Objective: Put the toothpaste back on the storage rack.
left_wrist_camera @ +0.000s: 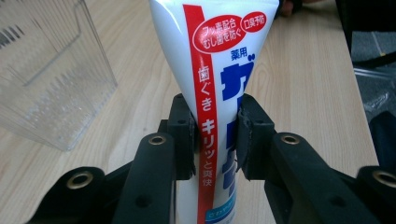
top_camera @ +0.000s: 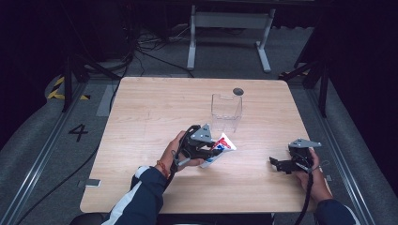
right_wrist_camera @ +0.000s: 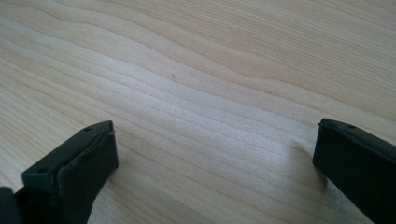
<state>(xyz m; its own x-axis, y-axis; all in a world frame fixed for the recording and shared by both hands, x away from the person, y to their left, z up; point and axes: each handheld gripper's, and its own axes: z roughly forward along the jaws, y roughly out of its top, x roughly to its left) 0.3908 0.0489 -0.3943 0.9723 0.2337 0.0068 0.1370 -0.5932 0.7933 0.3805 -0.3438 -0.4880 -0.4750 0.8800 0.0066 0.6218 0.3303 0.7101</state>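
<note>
Left gripper view has the left gripper (left_wrist_camera: 215, 140) clamped on a toothpaste tube (left_wrist_camera: 215, 60), its ends cut off, beside a clear container (left_wrist_camera: 51, 79). Right gripper (right_wrist_camera: 212, 154) gapes wide, empty, over the table (right_wrist_camera: 196, 70).

A lab: floor rails (top_camera: 37, 154), loose cables (top_camera: 141, 47), dark surroundings.
</note>
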